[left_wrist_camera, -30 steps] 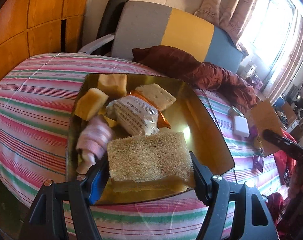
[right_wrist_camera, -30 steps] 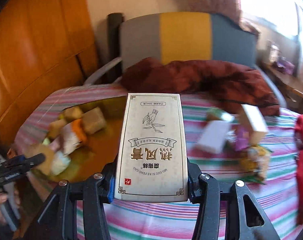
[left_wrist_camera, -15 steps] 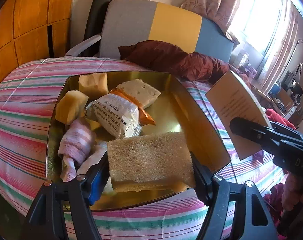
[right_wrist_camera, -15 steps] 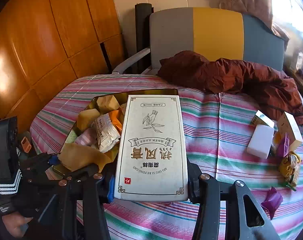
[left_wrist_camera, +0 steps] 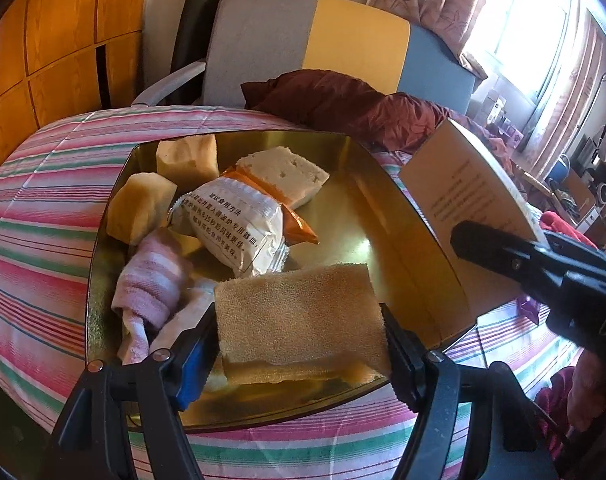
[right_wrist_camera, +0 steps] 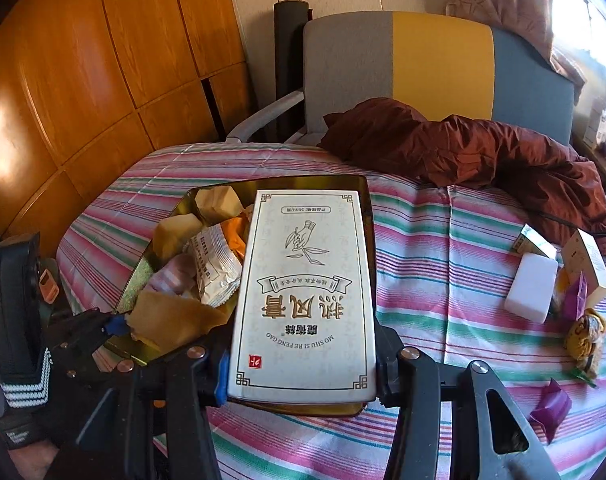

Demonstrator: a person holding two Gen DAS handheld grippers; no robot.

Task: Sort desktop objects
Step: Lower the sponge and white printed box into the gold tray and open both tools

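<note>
Sponge (left_wrist_camera: 299, 316) is clamped in left tongs (left_wrist_camera: 299, 344) over gold tray (left_wrist_camera: 415, 248); white box (right_wrist_camera: 307, 296) is clamped in right tongs (right_wrist_camera: 303, 376) above the tray's right side.

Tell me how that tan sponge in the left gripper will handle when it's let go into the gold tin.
The sponge looks porous and sags along its lower edge in the left gripper, so it is probably soft and light. Released over the gold tin, it would likely drop flat without rolling, and probably spring back from the squeeze.

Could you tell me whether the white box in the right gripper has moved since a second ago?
Yes. The white box has swung left from the striped cloth to over the gold tray.
</note>
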